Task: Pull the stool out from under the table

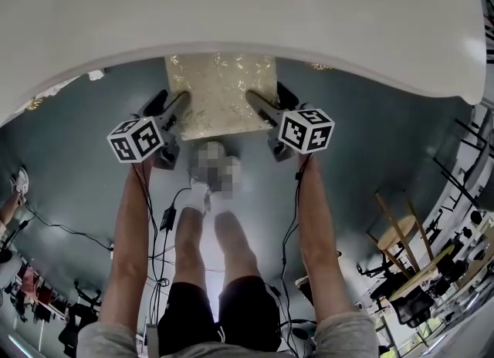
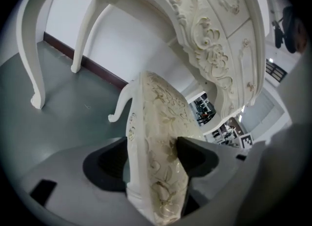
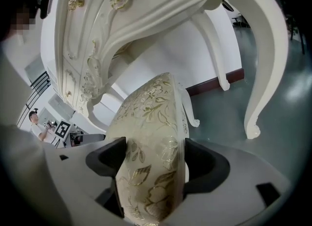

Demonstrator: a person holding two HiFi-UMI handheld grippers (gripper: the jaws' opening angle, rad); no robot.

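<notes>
Grey floor [image 1: 370, 156], stool [image 1: 220, 94] sides inside parted jaws, left gripper [image 1: 167, 104], right gripper [image 1: 272, 100]

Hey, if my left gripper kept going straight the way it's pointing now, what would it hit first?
The stool. Its padded seat edge stands between the open jaws of the left gripper, so it would press into that almost at once. The table lies further on; how far is unclear.
</notes>
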